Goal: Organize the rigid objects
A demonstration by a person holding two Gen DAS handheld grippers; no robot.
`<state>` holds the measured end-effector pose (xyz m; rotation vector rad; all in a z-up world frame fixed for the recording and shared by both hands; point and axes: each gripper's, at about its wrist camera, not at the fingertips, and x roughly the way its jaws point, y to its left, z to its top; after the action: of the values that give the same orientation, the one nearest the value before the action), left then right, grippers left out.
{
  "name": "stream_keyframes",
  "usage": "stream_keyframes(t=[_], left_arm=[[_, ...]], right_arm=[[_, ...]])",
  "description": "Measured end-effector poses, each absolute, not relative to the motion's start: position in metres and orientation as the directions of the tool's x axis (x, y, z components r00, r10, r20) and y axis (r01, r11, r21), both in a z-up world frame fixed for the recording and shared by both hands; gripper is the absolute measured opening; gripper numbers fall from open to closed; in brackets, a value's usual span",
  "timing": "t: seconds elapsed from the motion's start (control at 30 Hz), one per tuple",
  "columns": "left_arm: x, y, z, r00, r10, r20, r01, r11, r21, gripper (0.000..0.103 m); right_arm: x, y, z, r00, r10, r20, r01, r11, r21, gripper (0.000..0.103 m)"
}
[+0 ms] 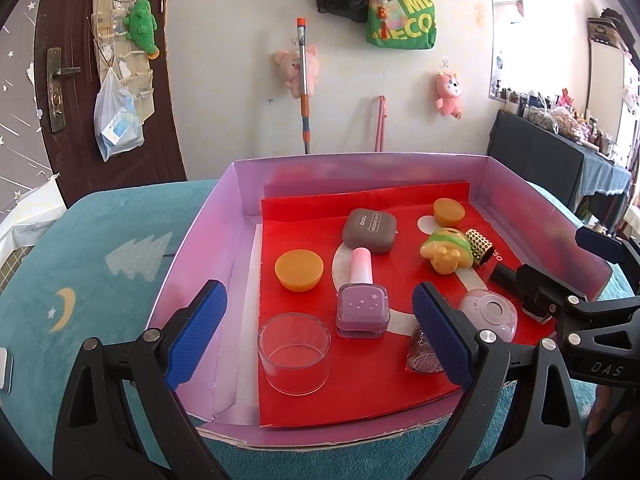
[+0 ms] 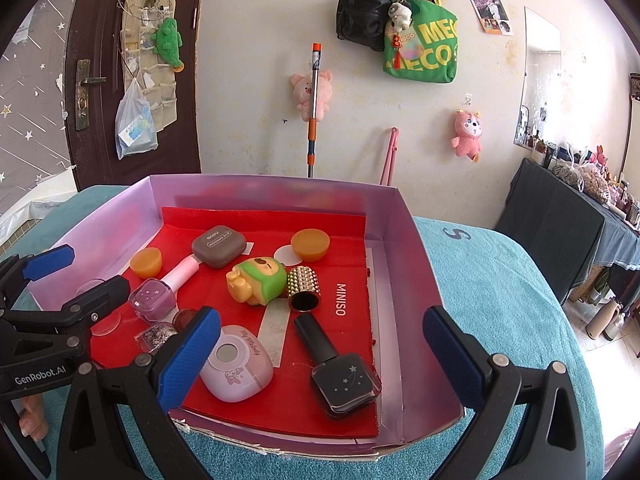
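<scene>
A lilac cardboard box (image 1: 200, 248) with a red liner holds the items. My left gripper (image 1: 320, 336) is open over its near left part, above a clear glass cup (image 1: 294, 358) and a purple nail polish bottle (image 1: 362, 304). My right gripper (image 2: 320, 360) is open over the near right part, above a pink compact (image 2: 236, 364) and a black nail polish bottle (image 2: 340, 368). Farther in lie a grey eye shadow case (image 1: 370, 230), two orange cups (image 1: 298, 270) (image 1: 448, 212), a green and yellow toy (image 2: 258, 280), a gold studded cap (image 2: 304, 288) and a glitter bottle (image 2: 156, 336). Neither gripper touches anything.
The box sits on a teal cloth (image 2: 500, 280) with bare room to its left and right. A wall with a mop (image 2: 314, 108), hung bags and plush toys stands behind. A dark door (image 1: 80, 80) is at the far left, a cluttered side table (image 2: 568, 220) at the right.
</scene>
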<state>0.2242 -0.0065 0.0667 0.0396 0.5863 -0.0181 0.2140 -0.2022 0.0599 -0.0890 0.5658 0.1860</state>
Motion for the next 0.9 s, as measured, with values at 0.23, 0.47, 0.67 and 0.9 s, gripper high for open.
stream_keyframes(t=[0.23,0.47,0.67,0.9], left_arm=[[0.214,-0.007,0.071,0.836,0.005,-0.549,0.018,0.999,0.036,0.095],[0.158,-0.005,0.086,0.812,-0.037,-0.583,0.043,0.999,-0.004,0.095],[0.135,-0.002,0.058,0.710,-0.056,-0.702,0.033,0.998,-0.047,0.095],[0.133,-0.006,0.027,0.621,-0.030,-0.783,0.023,1.000,-0.021,0.095]], right_arm=[[0.214,-0.204,0.060,0.829,0.155,-0.537,-0.202,0.979,-0.030,0.103],[0.175,-0.207,0.085,0.816,0.203,-0.541,-0.232,0.973,0.016,0.103],[0.128,-0.207,0.077,0.763,0.184,-0.619,-0.235,0.972,0.000,0.103],[0.122,-0.216,0.030,0.650,0.133,-0.748,-0.171,0.985,0.027,0.103]])
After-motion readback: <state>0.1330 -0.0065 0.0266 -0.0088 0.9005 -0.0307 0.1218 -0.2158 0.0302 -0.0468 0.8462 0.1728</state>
